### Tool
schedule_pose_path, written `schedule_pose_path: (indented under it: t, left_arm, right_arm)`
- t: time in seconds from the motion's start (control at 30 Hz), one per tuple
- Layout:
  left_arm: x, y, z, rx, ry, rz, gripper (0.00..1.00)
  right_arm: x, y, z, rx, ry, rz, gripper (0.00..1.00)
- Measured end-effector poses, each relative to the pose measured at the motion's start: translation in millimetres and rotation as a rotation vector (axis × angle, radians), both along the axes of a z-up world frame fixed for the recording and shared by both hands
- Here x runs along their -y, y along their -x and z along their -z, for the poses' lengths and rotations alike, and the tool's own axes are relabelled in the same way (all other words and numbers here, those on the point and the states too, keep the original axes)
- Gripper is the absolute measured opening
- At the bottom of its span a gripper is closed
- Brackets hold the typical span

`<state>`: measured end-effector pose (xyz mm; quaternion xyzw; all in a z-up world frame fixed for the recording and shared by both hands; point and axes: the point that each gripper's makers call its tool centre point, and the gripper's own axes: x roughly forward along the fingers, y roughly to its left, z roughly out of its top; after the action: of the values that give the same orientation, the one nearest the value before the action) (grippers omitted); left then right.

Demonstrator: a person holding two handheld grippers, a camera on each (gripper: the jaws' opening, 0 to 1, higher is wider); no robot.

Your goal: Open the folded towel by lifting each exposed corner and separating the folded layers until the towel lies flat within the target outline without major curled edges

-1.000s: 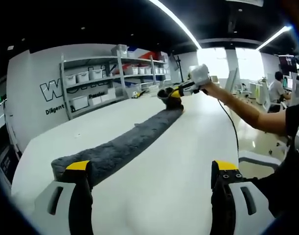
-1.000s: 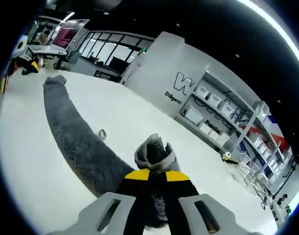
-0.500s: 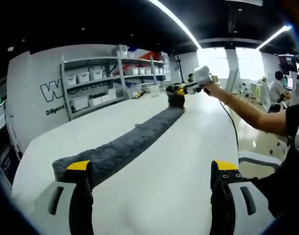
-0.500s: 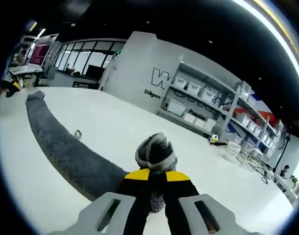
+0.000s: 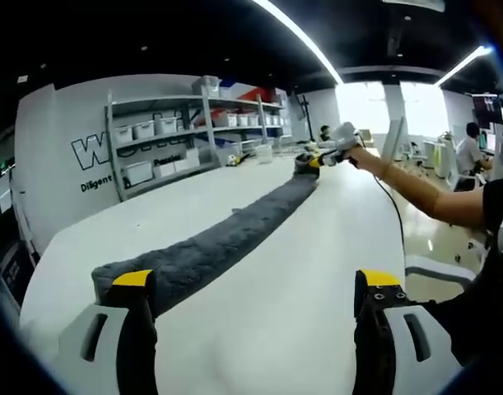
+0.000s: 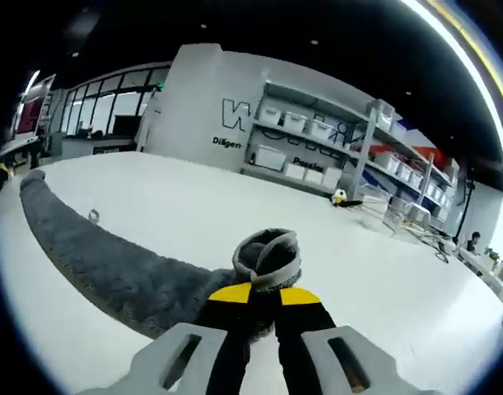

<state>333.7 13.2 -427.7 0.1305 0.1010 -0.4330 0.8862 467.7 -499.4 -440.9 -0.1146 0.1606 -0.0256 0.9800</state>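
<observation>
The towel [image 5: 226, 239] end had been carried farther off, clamped in the right gripper [image 6: 263, 298]; the left gripper [image 5: 255, 288], fingers spread, seemingly held nothing, so the near end could drag across the worktop [image 5: 300, 271].

Right claw [image 6: 263, 298]: yellow-tipped black jaws closed together, pinching a bunched end of the towel.
Towel: long dark grey fluffy towel [image 6: 95, 259] — stretched out as a narrow band across the white tabletop [image 6: 235, 206], trailing away to the left.
Background: metal shelving with white bins [image 6: 317, 148] along a pale wall.
</observation>
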Motion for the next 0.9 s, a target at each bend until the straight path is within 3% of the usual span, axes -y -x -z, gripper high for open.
schedule_pose_path:
  t: [0.53, 0.7, 0.9]
  left_arm:
    - [-3, -2.2, 0.5, -0.007, 0.008, -0.008, 0.98]
    - [-3, -2.5, 2.2, -0.016, 0.009, -0.015, 0.98]
    - [-4, -2.9, 0.8, -0.015, 0.019, -0.02, 0.98]
  right_arm:
    - [27, 11, 24.9, -0.076, -0.092, 0.1, 0.14]
    - [40, 19, 26.0, -0.103, -0.036, 0.16, 0.29]
    - [50, 24, 26.5, -0.117, -0.032, 0.18, 0.4]
